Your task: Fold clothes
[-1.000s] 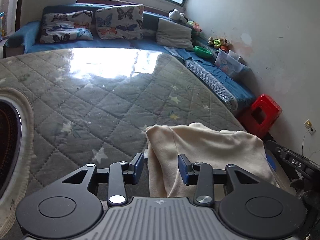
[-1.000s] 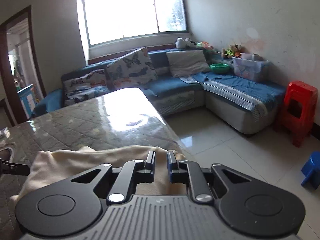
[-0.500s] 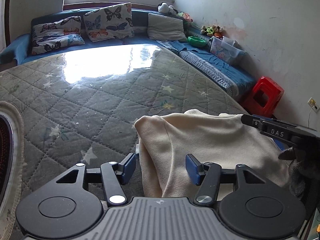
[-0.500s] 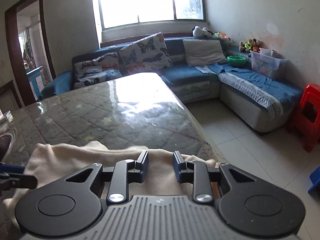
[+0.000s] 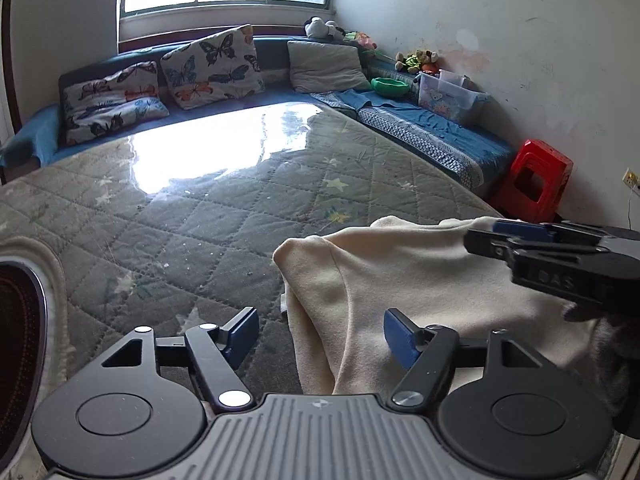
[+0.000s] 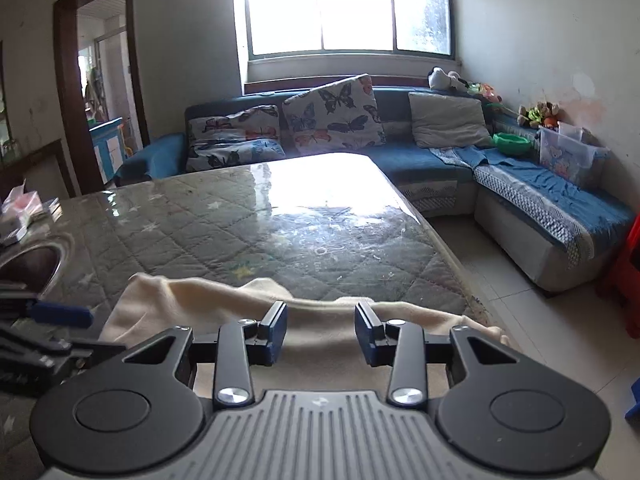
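Your left gripper [image 5: 318, 336] is spread wide, gripping nothing, and the left edge of the cream garment [image 5: 420, 280] runs between its 2 fingers, the bulk lying right of it on the quilted table [image 5: 200, 232]. Your right gripper [image 6: 321, 332] is also spread and empty, low over the garment's [image 6: 320, 344] near-right part by the table [image 6: 280, 232] edge. Long axis looks left-right, so each gripper sits near 1 end; I'd guess left goes first.

big table with a grey quilted star-print cover [image 5: 192, 240] under glossy clear plastic; folded cream knit garment [image 5: 400, 280] lies near its edge, maybe a sweater.
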{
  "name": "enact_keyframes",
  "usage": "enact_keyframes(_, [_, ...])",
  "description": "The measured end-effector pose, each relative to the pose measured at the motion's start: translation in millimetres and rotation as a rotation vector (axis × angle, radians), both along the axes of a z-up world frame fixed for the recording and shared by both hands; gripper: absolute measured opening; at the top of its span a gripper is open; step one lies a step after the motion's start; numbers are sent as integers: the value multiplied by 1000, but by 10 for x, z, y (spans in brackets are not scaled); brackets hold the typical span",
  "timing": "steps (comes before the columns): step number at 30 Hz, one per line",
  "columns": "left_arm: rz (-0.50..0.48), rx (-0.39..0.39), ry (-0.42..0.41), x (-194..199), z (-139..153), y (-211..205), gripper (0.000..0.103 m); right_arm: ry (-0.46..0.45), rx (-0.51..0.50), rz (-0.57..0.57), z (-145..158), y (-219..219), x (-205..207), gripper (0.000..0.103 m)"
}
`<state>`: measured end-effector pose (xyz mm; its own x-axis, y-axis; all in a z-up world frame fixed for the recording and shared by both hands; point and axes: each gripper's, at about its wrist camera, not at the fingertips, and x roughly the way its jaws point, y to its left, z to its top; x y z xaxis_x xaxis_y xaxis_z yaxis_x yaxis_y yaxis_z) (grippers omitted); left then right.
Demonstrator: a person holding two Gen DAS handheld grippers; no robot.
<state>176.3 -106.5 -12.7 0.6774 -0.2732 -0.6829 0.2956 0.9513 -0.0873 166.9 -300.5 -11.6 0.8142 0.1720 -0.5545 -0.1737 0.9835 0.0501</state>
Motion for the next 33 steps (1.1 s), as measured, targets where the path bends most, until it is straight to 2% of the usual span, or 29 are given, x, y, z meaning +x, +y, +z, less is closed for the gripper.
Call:
enact_keyframes(8, [-20,59,-26,-158,-65,-54,79,3,-50,24,-120,75,-558,39])
enact_keyframes(10, [-23,78,-33,-209,-84,-53,84,-1,-50,24,-118,104,-660,41])
enact_keyframes(14, [-20,95,-16,-287,-105,-44,85,8,-53,28,-144,164,-772,45])
enact_keyframes(16, [-14,95,-15,-335,-98,-28,91,8,-56,22,-153,184,-832,46])
enact_keyframes(26, [30,82,-10,-572,-83,98,102,9,-7,-39,-121,157,-1067,67])
enact_keyframes(29, [35,74,-7,-642,-77,132,103,8,-7,-53,-113,173,-1142,78])
enact_keyframes(33, [43,72,-5,-740,-77,178,103,9,-9,-61,-97,221,-1216,80])
